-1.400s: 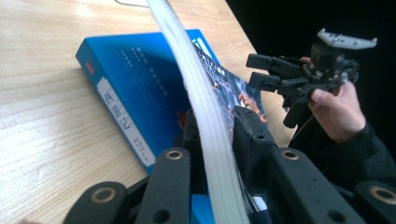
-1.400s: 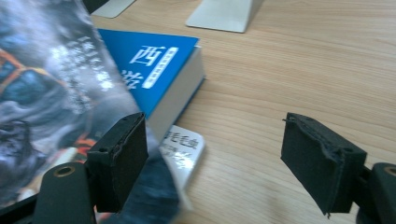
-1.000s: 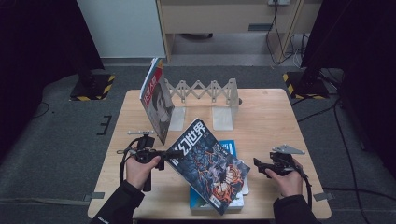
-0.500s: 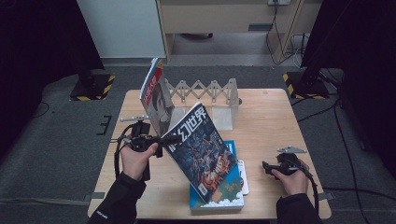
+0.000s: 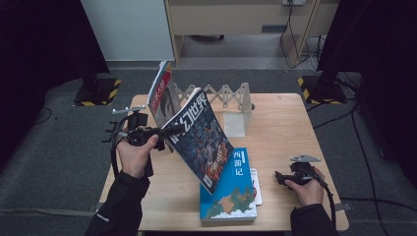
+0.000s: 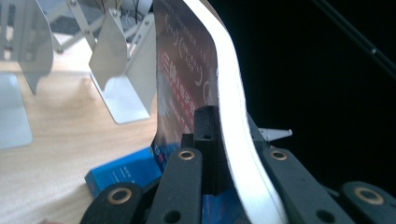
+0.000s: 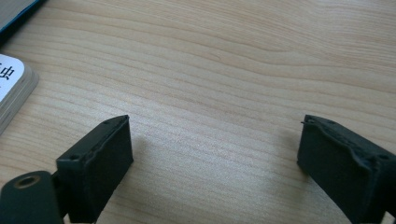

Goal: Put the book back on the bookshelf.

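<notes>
A magazine (image 5: 199, 140) with a dark illustrated cover hangs tilted above the table, its lower corner over a blue book (image 5: 231, 189). My left gripper (image 5: 173, 131) is shut on the magazine's upper left edge. In the left gripper view the jaws clamp the bent magazine (image 6: 187, 70) by its white page edge. Another magazine (image 5: 161, 96) stands upright in the metal rack (image 5: 223, 94) just behind it. My right gripper (image 5: 281, 178) rests low at the table's front right, open, with bare wood between the jaws of the right gripper (image 7: 215, 158).
The blue book lies flat on a white book (image 5: 256, 186), whose corner (image 7: 11, 88) shows left of the right gripper. A white divider plate (image 5: 236, 123) of the rack stands mid-table. The wooden table (image 5: 290, 128) has free room at the right.
The left gripper has lifted the magazine up and to the left, toward the rack, uncovering the blue book. The right gripper has drawn back slightly towards the table's front right.
</notes>
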Demonstrator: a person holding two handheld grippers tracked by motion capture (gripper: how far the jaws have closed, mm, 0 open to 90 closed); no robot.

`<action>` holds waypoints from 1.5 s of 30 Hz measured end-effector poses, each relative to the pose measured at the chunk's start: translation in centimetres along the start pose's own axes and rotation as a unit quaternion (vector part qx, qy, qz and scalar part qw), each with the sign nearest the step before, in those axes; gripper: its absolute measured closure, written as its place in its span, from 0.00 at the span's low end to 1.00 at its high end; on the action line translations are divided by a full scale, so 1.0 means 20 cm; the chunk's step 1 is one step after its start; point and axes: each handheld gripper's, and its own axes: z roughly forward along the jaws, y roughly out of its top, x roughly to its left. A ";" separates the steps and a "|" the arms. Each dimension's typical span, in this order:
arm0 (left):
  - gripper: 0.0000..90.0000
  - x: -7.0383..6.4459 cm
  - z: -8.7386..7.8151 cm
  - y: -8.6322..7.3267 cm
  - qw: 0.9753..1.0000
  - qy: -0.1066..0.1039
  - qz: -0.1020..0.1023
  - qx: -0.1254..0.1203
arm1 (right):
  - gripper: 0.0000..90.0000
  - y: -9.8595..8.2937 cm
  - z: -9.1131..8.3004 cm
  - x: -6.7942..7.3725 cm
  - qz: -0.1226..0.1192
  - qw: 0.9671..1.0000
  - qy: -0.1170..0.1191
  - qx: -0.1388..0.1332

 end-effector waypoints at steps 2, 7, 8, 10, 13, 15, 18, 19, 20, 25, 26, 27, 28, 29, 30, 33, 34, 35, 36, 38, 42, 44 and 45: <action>0.91 -0.01 -0.02 0.03 1.000 0.003 0.002 -0.008 | 0.08 0.00 0.01 0.00 -0.001 1.000 0.000 -0.005; 0.91 -0.03 -0.06 0.09 1.000 0.019 0.010 -0.021 | 0.04 -0.01 0.01 0.01 -0.001 1.000 0.001 -0.012; 0.91 -0.04 -0.06 0.10 0.999 0.023 0.013 -0.024 | 0.04 -0.02 0.02 0.01 -0.001 1.000 0.000 -0.015; 0.91 -0.04 -0.09 0.14 0.999 0.032 0.016 -0.031 | 0.03 -0.02 0.02 0.01 -0.002 1.000 0.001 -0.019; 0.91 -0.04 -0.12 0.16 0.998 0.043 0.019 -0.039 | 0.02 -0.02 0.02 0.01 -0.002 1.000 0.001 -0.023; 0.91 -0.03 -0.13 0.18 0.997 0.054 0.021 -0.043 | 0.01 -0.03 0.02 0.01 -0.004 1.000 0.004 -0.026; 0.91 -0.03 -0.15 0.21 0.996 0.071 0.025 -0.050 | 0.01 -0.03 0.03 0.01 -0.002 1.000 0.002 -0.030; 0.91 -0.02 -0.16 0.22 0.996 0.075 0.026 -0.051 | 0.01 -0.03 0.03 0.01 -0.003 1.000 0.003 -0.030; 0.91 -0.02 -0.16 0.22 0.996 0.075 0.026 -0.051 | 0.01 -0.03 0.03 0.01 -0.003 1.000 0.003 -0.030; 0.91 -0.02 -0.19 0.29 0.992 0.102 0.033 -0.062 | 0.01 -0.03 0.03 0.01 -0.002 1.000 0.002 -0.030; 0.91 -0.02 -0.19 0.29 0.992 0.102 0.033 -0.062 | 0.01 -0.03 0.03 0.01 -0.002 1.000 0.002 -0.030; 0.91 -0.02 -0.20 0.32 0.991 0.108 0.036 -0.068 | 0.01 -0.03 0.03 0.01 -0.003 1.000 0.003 -0.030; 0.91 -0.01 -0.21 0.33 0.991 0.111 0.036 -0.071 | 0.01 -0.03 0.03 0.01 -0.003 1.000 0.002 -0.030; 0.91 -0.01 -0.21 0.33 0.991 0.111 0.036 -0.071 | 0.01 -0.03 0.03 0.01 -0.002 1.000 0.002 -0.030; 0.91 -0.01 -0.21 0.35 0.989 0.119 0.037 -0.074 | 0.01 -0.03 0.03 0.01 -0.003 1.000 0.002 -0.030; 0.91 0.00 -0.22 0.36 0.988 0.128 0.041 -0.076 | 0.01 -0.03 0.03 0.01 -0.002 1.000 0.002 -0.030; 0.91 0.00 -0.22 0.38 0.986 0.141 0.047 -0.074 | 0.01 -0.03 0.03 0.01 -0.002 1.000 0.003 -0.030; 0.91 0.00 -0.22 0.38 0.986 0.141 0.047 -0.074 | 0.01 -0.03 0.03 0.01 -0.002 1.000 0.003 -0.030; 0.91 0.00 -0.22 0.38 0.985 0.148 0.050 -0.074 | 0.01 -0.03 0.03 0.01 -0.002 1.000 0.002 -0.030; 0.91 0.00 -0.22 0.40 0.983 0.159 0.055 -0.075 | 0.01 -0.03 0.03 0.01 -0.002 1.000 0.002 -0.030; 0.91 0.01 -0.22 0.42 0.978 0.182 0.065 -0.084 | 0.01 -0.03 0.03 0.01 -0.002 1.000 0.002 -0.030; 0.91 0.01 -0.21 0.44 0.975 0.191 0.070 -0.088 | 0.01 -0.03 0.03 0.01 -0.003 1.000 0.002 -0.030; 0.91 0.03 -0.19 0.45 0.973 0.199 0.072 -0.094 | 0.01 -0.03 0.03 0.01 -0.002 1.000 0.002 -0.030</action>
